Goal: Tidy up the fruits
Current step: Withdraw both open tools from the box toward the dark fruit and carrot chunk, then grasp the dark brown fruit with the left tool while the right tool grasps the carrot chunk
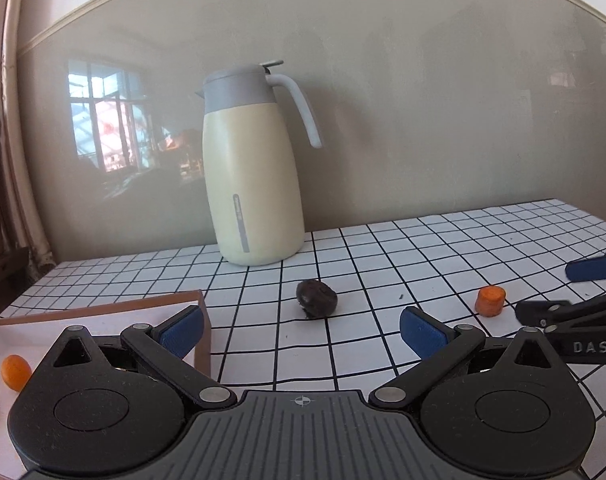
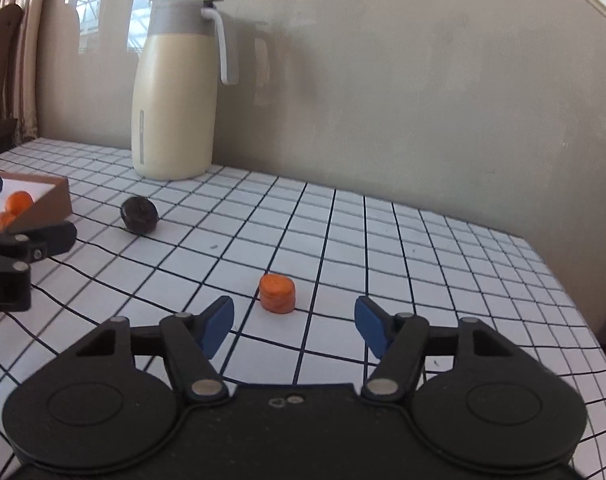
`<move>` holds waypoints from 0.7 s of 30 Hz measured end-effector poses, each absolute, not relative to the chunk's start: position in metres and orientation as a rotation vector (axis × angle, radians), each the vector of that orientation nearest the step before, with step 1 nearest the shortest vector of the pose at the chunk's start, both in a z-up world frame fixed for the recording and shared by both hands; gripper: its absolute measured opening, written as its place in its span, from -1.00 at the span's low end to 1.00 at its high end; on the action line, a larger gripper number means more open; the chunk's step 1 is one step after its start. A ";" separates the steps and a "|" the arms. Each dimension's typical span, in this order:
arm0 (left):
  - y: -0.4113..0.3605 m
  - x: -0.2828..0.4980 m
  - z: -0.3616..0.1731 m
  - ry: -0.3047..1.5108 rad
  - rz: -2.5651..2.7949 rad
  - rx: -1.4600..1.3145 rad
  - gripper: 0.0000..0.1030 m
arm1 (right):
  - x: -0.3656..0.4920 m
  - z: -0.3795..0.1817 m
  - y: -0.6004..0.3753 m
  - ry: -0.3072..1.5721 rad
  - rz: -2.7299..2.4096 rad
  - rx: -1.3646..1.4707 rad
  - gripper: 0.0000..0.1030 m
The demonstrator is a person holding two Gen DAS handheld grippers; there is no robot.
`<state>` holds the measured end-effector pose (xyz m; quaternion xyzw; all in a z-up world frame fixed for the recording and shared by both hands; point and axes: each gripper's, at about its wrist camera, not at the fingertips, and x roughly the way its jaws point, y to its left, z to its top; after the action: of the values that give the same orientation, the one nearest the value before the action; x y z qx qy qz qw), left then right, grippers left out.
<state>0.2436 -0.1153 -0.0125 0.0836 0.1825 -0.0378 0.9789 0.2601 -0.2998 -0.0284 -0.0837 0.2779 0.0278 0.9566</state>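
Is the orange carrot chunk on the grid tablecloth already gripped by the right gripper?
No, the orange carrot chunk stands free on the tablecloth, ahead of the open right gripper, touching neither pad.

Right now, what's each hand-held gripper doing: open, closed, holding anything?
Left hand-held gripper: open, empty, facing the dark fruit.
Right hand-held gripper: open, empty, just short of the carrot piece.

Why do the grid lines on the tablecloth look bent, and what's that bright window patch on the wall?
Left wrist view: fisheye curvature bows the tablecloth grid; the window patch is a reflection on the glossy wall left of the jug. Right wrist view: same bowing, strongest at the edges; the reflection sits above the jug.
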 end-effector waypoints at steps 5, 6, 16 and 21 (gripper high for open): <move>-0.117 0.260 -0.015 0.384 -0.073 0.146 1.00 | 0.277 -0.038 -0.297 0.608 0.068 -0.155 -0.16; -0.117 0.263 -0.016 0.388 -0.066 0.140 1.00 | 0.281 -0.040 -0.295 0.615 0.074 -0.160 -0.18; -0.120 0.292 -0.027 0.423 -0.061 0.134 1.00 | 0.318 -0.049 -0.303 0.640 0.059 -0.155 -0.46; -0.129 0.318 -0.031 0.447 -0.044 0.136 1.00 | 0.327 -0.049 -0.313 0.630 0.052 -0.138 -0.48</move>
<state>0.3176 -0.1290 -0.0312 0.0674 0.2215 -0.0219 0.9726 0.3267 -0.3129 -0.0495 -0.0679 0.3096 0.0254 0.9481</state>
